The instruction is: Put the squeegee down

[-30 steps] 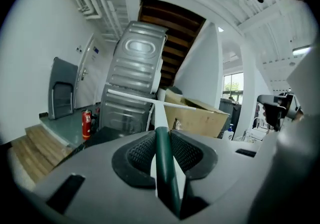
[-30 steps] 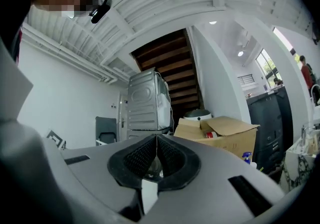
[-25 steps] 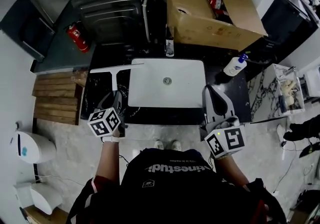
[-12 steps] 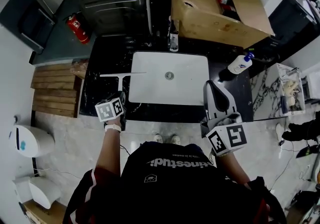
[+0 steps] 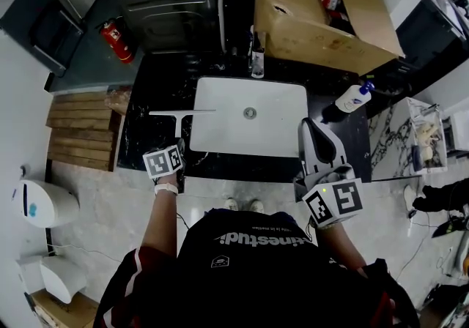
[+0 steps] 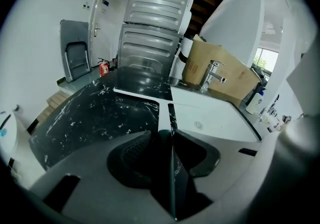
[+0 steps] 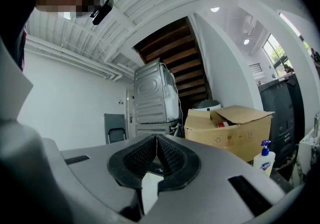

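Squeegee (image 5: pixel 178 118) on black marble counter (image 5: pixel 143 140)

Where my cameras sit
My head camera looks steeply down on the sink (image 5: pixel 272 133); both gripper cameras ride low, facing the cardboard box (image 7: pixel 227 135).

Left claw (image 5: pixel 176 142) and squeegee (image 5: pixel 182 111) lower than before, jaws just now wider around its handle.
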Motion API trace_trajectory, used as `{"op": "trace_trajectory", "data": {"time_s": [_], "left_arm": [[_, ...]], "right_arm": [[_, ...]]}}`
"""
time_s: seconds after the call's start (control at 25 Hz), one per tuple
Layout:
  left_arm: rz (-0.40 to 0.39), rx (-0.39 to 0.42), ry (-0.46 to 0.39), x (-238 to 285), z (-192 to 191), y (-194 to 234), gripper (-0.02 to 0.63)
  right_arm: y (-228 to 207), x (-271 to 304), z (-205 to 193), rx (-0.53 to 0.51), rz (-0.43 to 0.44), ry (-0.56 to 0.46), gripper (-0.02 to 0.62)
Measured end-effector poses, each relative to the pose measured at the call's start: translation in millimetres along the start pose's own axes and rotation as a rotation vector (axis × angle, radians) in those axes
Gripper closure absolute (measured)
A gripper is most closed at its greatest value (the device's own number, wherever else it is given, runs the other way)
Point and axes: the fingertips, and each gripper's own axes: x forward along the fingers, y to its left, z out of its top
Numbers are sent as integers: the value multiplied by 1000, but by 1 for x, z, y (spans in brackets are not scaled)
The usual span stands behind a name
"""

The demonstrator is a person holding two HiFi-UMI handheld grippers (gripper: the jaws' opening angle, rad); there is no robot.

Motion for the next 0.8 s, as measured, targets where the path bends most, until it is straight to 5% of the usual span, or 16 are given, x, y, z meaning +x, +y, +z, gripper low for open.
{"op": "trace_trajectory", "data": {"time_s": [0.12, 0.24, 0.4, 0.56, 0.8], "left_arm": [[45, 32, -38, -16, 12, 7, 374], [59, 104, -128, -42, 39, 2, 377], [38, 216, -328, -91, 97, -31, 508], [-51, 310, -515, -147, 146, -91, 590], [-224, 436, -767, -232, 190, -197, 594]], "right_arm": [[0, -1, 1, 3, 7, -8, 555], [-2, -4, 6, 1, 9, -19, 555], [-6, -5, 15, 3, 6, -38, 555], [-7, -11, 26, 3, 12, -56, 555], [-8, -24, 50, 12, 43, -74, 555]]}}
